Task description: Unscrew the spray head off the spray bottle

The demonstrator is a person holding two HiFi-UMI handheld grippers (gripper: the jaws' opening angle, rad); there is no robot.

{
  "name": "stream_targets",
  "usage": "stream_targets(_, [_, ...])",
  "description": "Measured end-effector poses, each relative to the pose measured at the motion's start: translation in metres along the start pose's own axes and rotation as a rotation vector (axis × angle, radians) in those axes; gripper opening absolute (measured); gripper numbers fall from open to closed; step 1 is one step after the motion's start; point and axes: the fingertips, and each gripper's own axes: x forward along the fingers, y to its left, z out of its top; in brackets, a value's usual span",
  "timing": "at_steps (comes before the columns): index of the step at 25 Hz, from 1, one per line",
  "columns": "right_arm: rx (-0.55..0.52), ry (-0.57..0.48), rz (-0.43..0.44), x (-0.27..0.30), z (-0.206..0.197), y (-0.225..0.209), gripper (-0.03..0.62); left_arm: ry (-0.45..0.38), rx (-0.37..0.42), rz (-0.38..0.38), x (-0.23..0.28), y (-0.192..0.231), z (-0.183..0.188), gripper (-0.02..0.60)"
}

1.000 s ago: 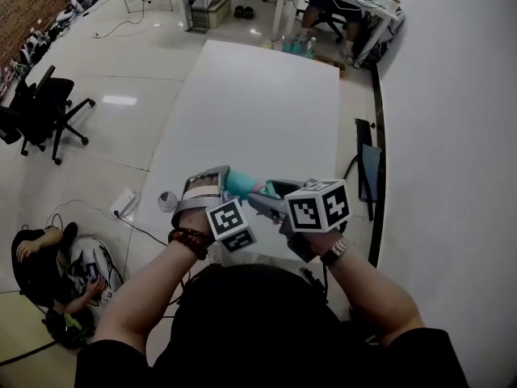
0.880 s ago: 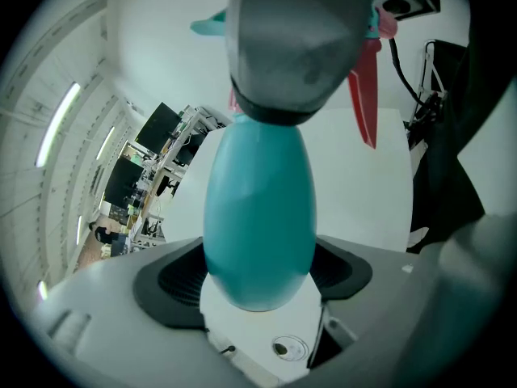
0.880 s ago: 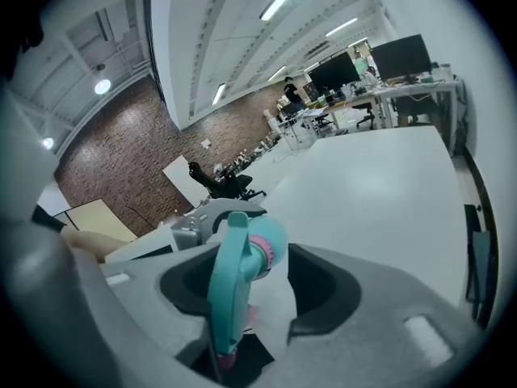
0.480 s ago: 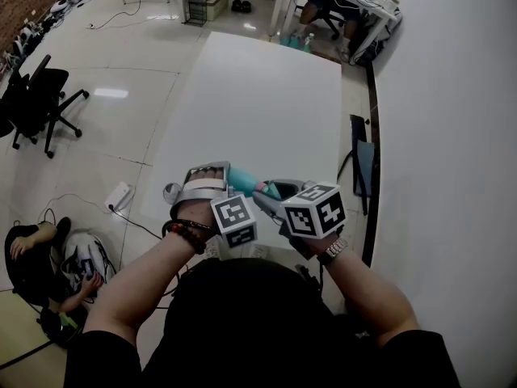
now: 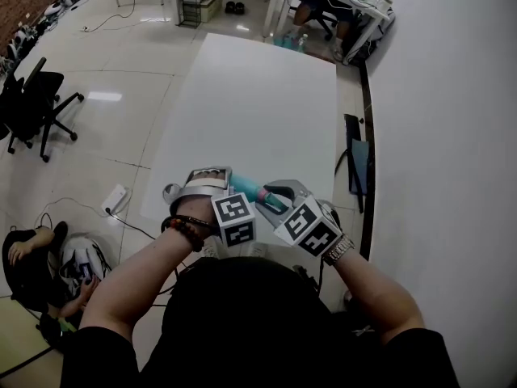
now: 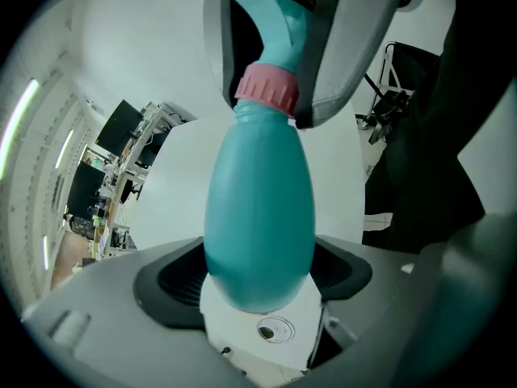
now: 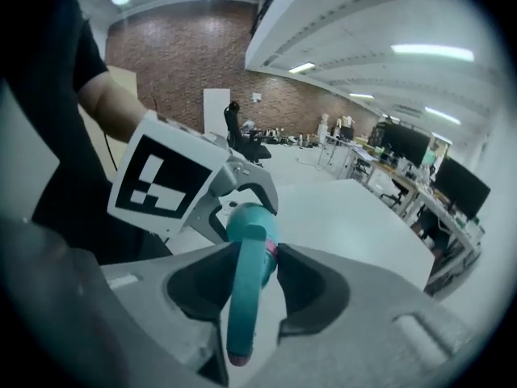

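One bottle (image 6: 258, 208) (teal): left gripper (image 6: 260, 291) holds, right gripper (image 7: 252, 275) just clamped spray head (image 7: 241, 318).

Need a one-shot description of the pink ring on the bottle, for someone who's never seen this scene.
Over the near end of the long white table, the left gripper holds a teal spray bottle by its body. The right gripper's jaws have just been closing on the spray head. The pink ring sits at the neck between them, the only pink band on the teal bottle.
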Motion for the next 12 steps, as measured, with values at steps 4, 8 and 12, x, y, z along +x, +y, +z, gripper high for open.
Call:
stream_targets(4, [-0.147, 0.024, -0.034, 0.001, -0.001, 0.005, 0.129, -0.011, 0.004, -0.020, -0.001, 0.001, -0.005, 0.414])
stream_targets(8, [-0.194, 0.024, -0.057, 0.000, 0.001, 0.006, 0.129, -0.020, 0.007, -0.020, 0.000, 0.002, -0.009, 0.414])
stream_targets(12, [-0.218, 0.025, -0.063, -0.009, -0.003, -0.002, 0.129, -0.010, -0.001, -0.022, 0.005, 0.006, -0.009, 0.414])
